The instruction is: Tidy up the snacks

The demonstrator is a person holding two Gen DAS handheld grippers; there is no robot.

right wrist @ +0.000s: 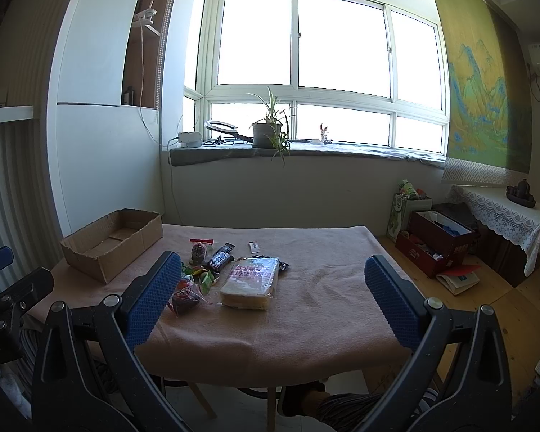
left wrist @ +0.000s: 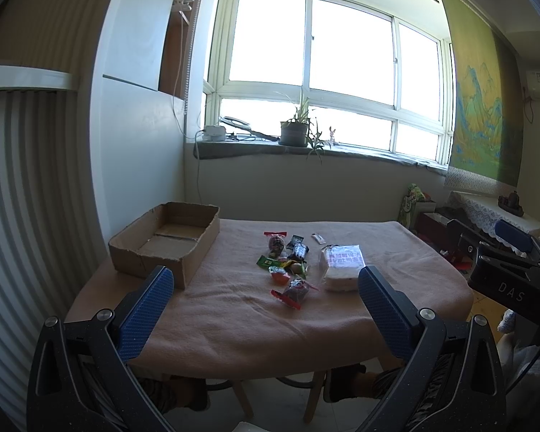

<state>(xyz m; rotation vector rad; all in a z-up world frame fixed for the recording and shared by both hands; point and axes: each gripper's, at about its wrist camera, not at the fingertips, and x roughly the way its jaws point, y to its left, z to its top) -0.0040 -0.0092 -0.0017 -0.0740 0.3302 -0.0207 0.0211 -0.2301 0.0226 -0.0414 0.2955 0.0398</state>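
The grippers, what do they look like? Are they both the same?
Yes, they look alike. The left gripper and the right gripper each have two fingers with bumpy blue pads on black speckled frames with round silver bolts. In the left view, the other gripper's black body shows the white letters DAS.

One cardboard box (left wrist: 165,241) at the table's (left wrist: 234,324) left edge. One wrapped loaf of sliced bread (left wrist: 342,266) toward the right edge. About ten small wrapped snacks (left wrist: 288,262) mid-table, exact number unclear. One small white packet (left wrist: 318,238) toward the far edge.
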